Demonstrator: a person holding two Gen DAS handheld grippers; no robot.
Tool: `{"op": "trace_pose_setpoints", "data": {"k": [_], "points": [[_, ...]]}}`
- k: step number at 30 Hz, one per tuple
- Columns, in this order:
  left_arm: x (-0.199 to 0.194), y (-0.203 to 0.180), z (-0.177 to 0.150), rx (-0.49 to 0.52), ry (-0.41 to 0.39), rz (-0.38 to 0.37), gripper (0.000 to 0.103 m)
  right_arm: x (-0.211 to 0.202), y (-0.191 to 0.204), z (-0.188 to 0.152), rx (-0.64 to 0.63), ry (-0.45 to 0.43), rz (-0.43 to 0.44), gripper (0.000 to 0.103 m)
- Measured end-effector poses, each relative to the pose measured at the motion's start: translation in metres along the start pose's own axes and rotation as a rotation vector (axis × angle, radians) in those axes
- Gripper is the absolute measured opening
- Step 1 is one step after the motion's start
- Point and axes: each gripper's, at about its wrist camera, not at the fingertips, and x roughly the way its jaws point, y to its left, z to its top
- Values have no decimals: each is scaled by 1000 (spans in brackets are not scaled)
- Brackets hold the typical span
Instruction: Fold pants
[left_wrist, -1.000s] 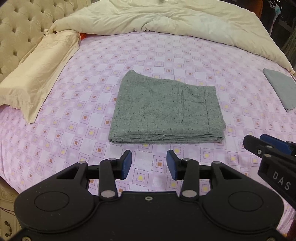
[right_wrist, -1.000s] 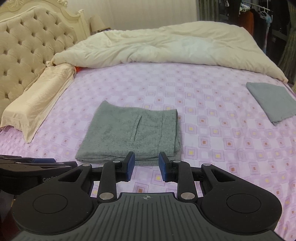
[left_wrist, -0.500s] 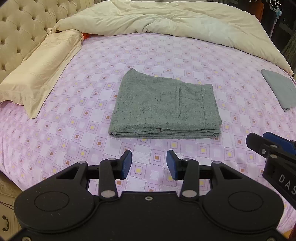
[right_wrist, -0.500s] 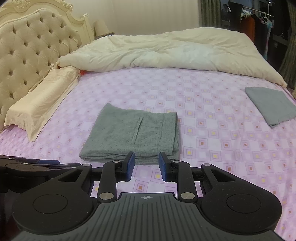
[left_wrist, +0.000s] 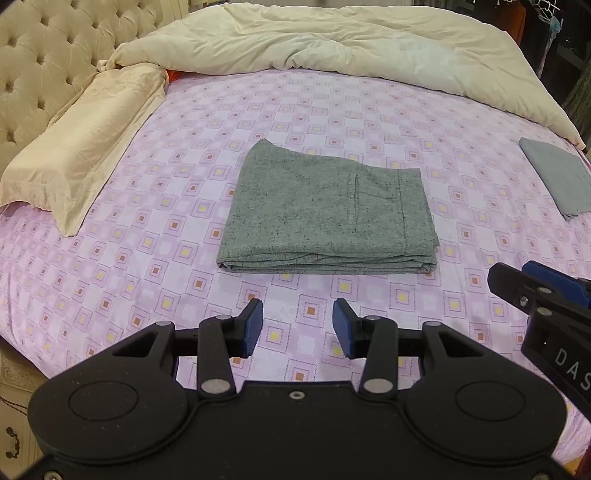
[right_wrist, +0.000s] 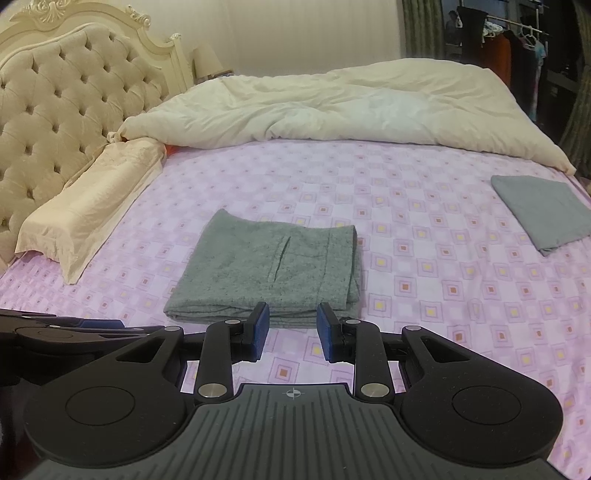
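Note:
Grey speckled pants (left_wrist: 328, 214) (right_wrist: 269, 269) lie folded into a flat rectangle in the middle of the bed, a pocket slit facing up. My left gripper (left_wrist: 297, 325) hovers above the sheet just in front of the pants' near edge, open, with nothing between its blue pads. My right gripper (right_wrist: 292, 328) also stands open and empty over the near edge of the pants. In the left wrist view the right gripper's tip (left_wrist: 517, 284) shows at the right edge. In the right wrist view the left gripper (right_wrist: 66, 328) shows at the lower left.
The bed (left_wrist: 110, 277) has a lilac sheet with a square pattern. A cream pillow (left_wrist: 92, 147) lies at the left by the tufted headboard (right_wrist: 55, 103). A bunched cream duvet (right_wrist: 351, 107) covers the far side. A second folded grey cloth (right_wrist: 543, 210) lies at the right.
Both views have drawn back and up a little from the pants, which look smaller and farther now. The pants lie unchanged, and both grippers' jaws keep the same gap.

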Motion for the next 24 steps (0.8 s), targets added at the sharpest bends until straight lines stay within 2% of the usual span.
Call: {"op": "trace_pose_setpoints", "data": {"k": [24], "points": [[-5,-17,-4,-13,18,16,52,-4,-11,-2,19,-7,28,28]]}}
